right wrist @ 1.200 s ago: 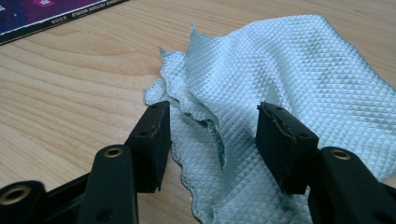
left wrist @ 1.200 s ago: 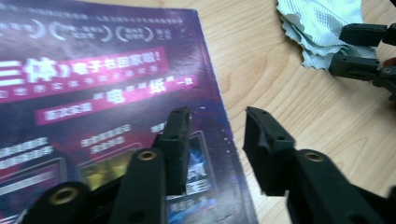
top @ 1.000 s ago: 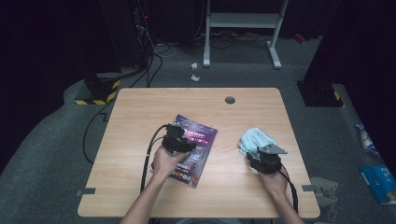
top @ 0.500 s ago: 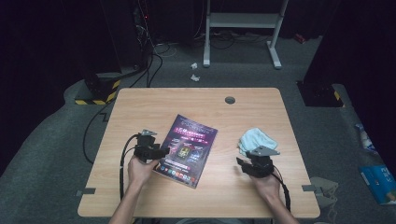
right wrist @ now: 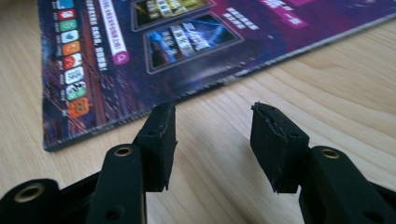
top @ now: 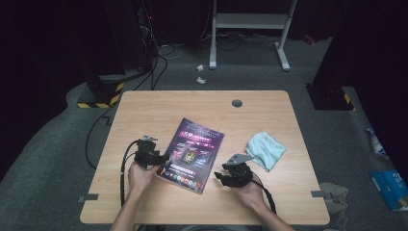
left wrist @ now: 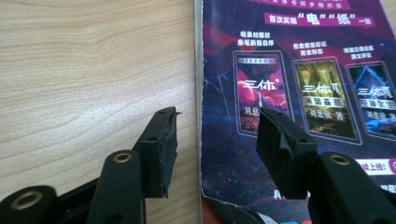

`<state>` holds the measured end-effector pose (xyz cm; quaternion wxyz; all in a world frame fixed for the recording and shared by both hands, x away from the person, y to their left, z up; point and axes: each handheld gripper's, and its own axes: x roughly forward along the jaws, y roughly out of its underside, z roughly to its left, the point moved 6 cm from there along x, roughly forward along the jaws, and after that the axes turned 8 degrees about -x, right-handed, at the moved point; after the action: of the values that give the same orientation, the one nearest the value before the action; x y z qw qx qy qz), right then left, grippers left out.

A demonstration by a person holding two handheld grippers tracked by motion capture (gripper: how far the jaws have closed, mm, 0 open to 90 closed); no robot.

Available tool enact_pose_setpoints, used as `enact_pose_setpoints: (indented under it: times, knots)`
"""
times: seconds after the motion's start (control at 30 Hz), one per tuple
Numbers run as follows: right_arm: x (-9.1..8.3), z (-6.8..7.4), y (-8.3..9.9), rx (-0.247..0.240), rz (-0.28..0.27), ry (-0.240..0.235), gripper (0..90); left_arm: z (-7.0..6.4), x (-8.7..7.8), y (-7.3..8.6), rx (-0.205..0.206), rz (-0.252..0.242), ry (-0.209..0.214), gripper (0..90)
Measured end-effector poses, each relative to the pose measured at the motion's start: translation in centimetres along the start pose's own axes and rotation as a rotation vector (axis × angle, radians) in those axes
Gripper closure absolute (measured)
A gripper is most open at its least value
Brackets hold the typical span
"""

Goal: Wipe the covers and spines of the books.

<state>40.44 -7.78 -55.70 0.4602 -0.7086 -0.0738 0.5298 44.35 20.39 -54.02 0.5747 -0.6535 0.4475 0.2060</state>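
Dark flooring rings the pale wooden surface (top: 144, 110) where a purple magazine (top: 193, 153) lies flat between left gripper (left wrist: 217, 140) and right gripper (right wrist: 212, 140), both jaws spread and empty, its thin, seemingly frayed edge liable to tear under a careless pinch.

The dark purple magazine (left wrist: 299, 93) carried the only readable print. In the left gripper view, a pink band near the upper right of the frame read 首次实现"电""纸"一致. Below it, small white lines stood above three framed book covers: 收录刘慈欣 亲笔新版自序 over the left one. Each cover bore 三体 in white. In the right gripper view, coloured icons ran down the magazine's (right wrist: 140, 51) left edge, too blurred to read.
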Motion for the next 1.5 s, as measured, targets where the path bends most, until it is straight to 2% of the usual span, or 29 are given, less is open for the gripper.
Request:
enact_pose_setpoints:
  times: [0.1,0.23,0.33,0.4,0.57,0.77,0.8,1.03,1.17,1.23,1.27,1.47,1.5]
  knots:
    - [0.6,0.5,-0.4,0.000,0.003,-0.018,50.4,0.0,0.4,0.1,0.012,0.021,0.003,47.9]
    - [1.3,1.0,-1.0,-0.010,0.016,-0.041,50.3,-0.2,1.0,0.4,0.005,0.051,0.015,49.8]
    - [1.8,1.1,-1.2,-0.007,0.027,-0.050,50.3,-0.2,1.1,0.4,0.013,0.055,0.026,51.1]
    - [1.9,1.1,-1.3,-0.012,0.027,-0.053,50.6,-0.4,1.2,0.4,0.011,0.055,0.035,52.7]
    - [2.0,0.9,-1.4,-0.004,0.024,-0.061,50.2,-0.5,1.2,0.4,0.020,0.058,0.020,53.1]
    - [1.7,0.4,-1.2,0.003,0.031,-0.052,49.3,-1.1,1.2,0.5,0.006,0.073,0.022,55.2]
    - [1.5,0.0,-0.9,0.010,0.032,-0.041,49.0,-1.6,1.2,0.6,0.010,0.088,0.025,55.4]
    - [0.1,-2.2,0.3,0.040,0.040,0.013,49.7,-3.8,1.8,0.7,0.038,0.112,0.055,57.2]
    - [-0.8,-3.7,1.2,0.059,0.047,0.051,49.8,-5.4,2.2,0.8,0.056,0.118,0.071,57.3]
    - [-1.1,-4.1,1.4,0.071,0.052,0.065,49.9,-5.7,2.3,0.8,0.058,0.119,0.076,57.5]
    - [-1.4,-4.9,1.7,0.078,0.055,0.084,50.2,-6.4,2.6,0.8,0.067,0.119,0.086,57.6]
    - [-1.9,-6.6,2.2,0.090,0.063,0.111,50.5,-7.7,3.1,0.7,0.069,0.110,0.102,57.7]
    - [-2.1,-7.2,2.3,0.091,0.072,0.122,50.8,-7.9,3.2,0.7,0.067,0.110,0.101,57.6]
